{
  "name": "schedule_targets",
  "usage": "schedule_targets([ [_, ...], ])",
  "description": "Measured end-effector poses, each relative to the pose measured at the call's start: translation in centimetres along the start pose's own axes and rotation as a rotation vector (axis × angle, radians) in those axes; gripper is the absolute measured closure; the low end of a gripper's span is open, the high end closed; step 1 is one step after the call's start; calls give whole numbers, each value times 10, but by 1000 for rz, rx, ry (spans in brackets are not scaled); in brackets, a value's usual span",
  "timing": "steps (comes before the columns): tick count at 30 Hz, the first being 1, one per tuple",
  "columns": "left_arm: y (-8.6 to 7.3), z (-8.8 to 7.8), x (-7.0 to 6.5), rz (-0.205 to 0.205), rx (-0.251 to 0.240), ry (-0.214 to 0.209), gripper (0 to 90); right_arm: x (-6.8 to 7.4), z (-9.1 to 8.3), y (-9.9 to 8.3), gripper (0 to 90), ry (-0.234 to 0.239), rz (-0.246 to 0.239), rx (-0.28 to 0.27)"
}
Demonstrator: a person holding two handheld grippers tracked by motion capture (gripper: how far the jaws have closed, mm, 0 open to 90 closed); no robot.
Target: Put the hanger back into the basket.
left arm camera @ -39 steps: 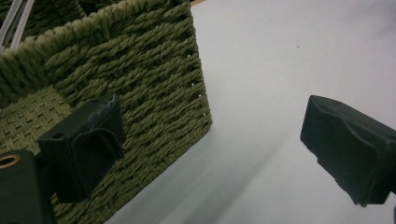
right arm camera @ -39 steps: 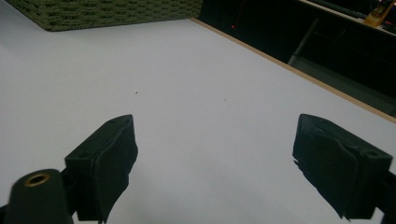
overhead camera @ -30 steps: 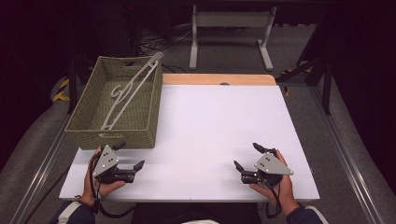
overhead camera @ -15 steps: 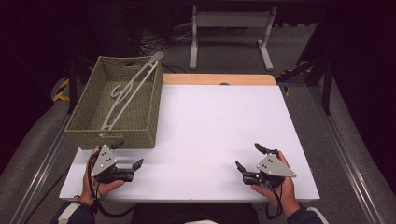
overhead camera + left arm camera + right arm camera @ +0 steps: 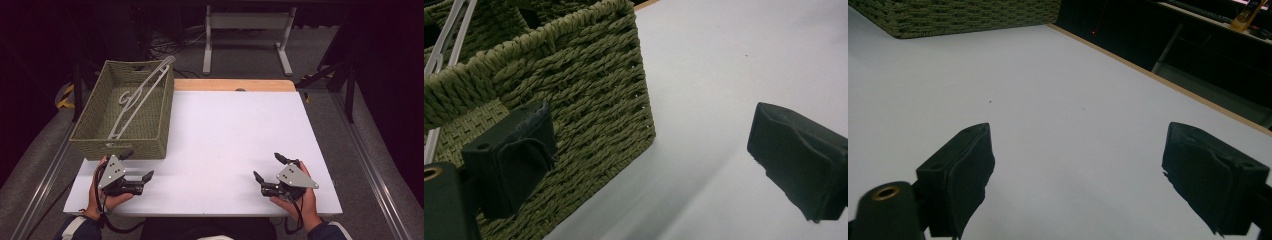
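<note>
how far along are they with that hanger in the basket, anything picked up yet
Nothing looks done yet. The white hanger lies in the green woven basket, its top end poking over the far rim. Nothing is in hand: the left gripper sits open at the basket's near corner, the right gripper open over bare white table. Any handling of the hanger is still ahead.

Black claws [image 5: 136, 168], grey triangular plates [image 5: 113, 171]

A lab-like recording space: a white tabletop [image 5: 235, 135] stands on grey carpet in a dark room, with loose cables [image 5: 165, 42] at 11 o'clock and a metal stand [image 5: 247, 30] at 12 o'clock.
</note>
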State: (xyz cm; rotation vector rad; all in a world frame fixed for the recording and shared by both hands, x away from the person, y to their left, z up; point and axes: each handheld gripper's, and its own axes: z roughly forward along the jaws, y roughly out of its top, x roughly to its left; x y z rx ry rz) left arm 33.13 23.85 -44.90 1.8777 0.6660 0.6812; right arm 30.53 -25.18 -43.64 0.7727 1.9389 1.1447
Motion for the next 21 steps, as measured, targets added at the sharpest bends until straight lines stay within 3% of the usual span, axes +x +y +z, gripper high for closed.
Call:
schedule_targets([
  [12, -2, 3, 3, 9, 40, 9, 65, -2, 2, -2, 145, -20, 2, 7],
  [21, -4, 8, 4, -7, 77, 18, 66, -6, 3, -5, 147, -17, 4, 17],
])
